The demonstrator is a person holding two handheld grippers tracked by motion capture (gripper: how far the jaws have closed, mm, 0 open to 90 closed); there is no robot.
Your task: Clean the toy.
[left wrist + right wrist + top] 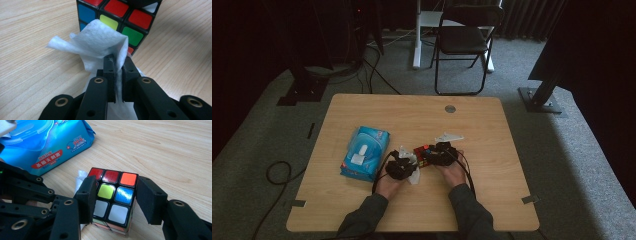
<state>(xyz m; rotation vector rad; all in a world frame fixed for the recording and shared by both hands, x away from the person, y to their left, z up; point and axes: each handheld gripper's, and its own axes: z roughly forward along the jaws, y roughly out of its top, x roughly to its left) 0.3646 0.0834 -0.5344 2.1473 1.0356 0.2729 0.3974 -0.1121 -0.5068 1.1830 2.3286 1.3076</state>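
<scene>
1. Two hand-held tools meet near the middle of the pale wooden worktop [492,200], and the list runs from its left side to its right.
2. At the far left lies a blue soft pack of wet wipes [365,152] with a white flip lid. In the right gripper view the pack [47,142] is cut off by the top and left edges; a red band of Chinese characters and the figure "99.9%" can be read, while the smaller print is too blurred to make out.
3. Next comes the left tool [119,62], its jaws pressed together on a thin white wet wipe [100,42]. The wipe's loose end folds against the cube's near face and hides part of it; its lower end disappears behind the jaws.
4. Right of it, the colourful black-framed puzzle cube [113,200] rests on the worktop, clamped between the jaws of the right tool [115,200], one pad on each side.
5. From the high view the cube [423,151] is mostly hidden beneath the two tools and the hands, so its stickers there are hard to tell apart.
</scene>
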